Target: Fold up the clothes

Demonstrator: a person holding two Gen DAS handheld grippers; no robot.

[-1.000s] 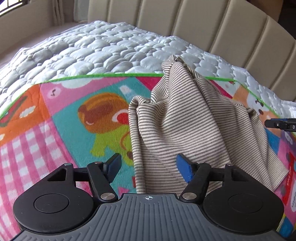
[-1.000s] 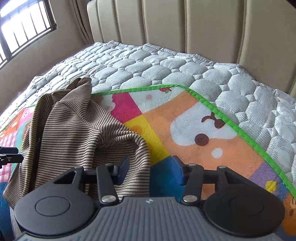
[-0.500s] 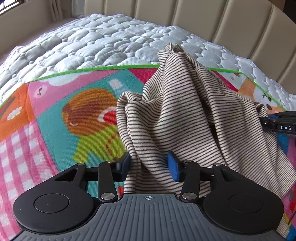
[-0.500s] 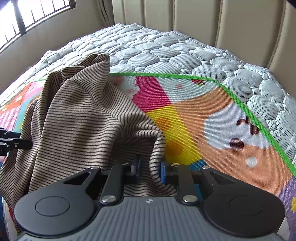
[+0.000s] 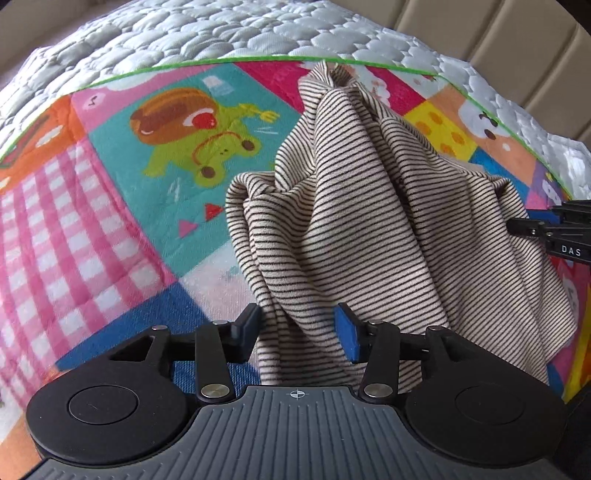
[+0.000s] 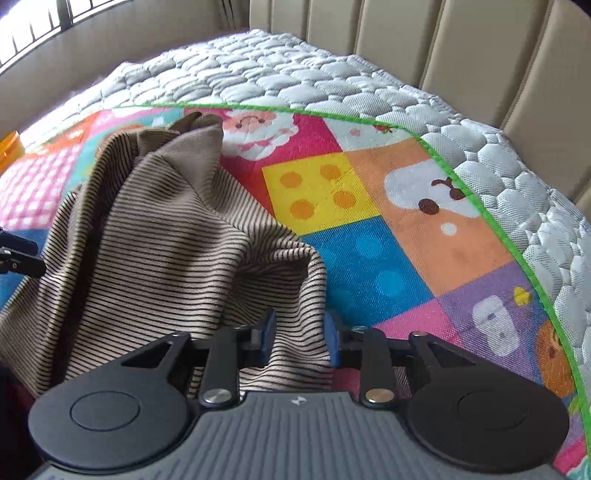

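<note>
A beige garment with thin dark stripes (image 5: 362, 229) is held up off a colourful play mat (image 5: 110, 221), its far end trailing on the mat. My left gripper (image 5: 299, 332) has its jaws around the garment's near left edge, closed on a thick bunch of cloth. My right gripper (image 6: 299, 332) is shut on the garment's (image 6: 166, 251) near right edge. The right gripper also shows at the right edge of the left wrist view (image 5: 554, 236), and the left gripper's tip shows at the left edge of the right wrist view (image 6: 18, 254).
The mat (image 6: 369, 221), edged in green, lies on a white quilted mattress (image 6: 295, 70). A beige padded headboard (image 6: 443, 37) stands behind it. A window with bars (image 6: 44, 18) is at the far left.
Both grippers have closed on the garment's near edge and lifted it. They have pulled it back toward me, so its far end has slid from the quilt onto the mat.
</note>
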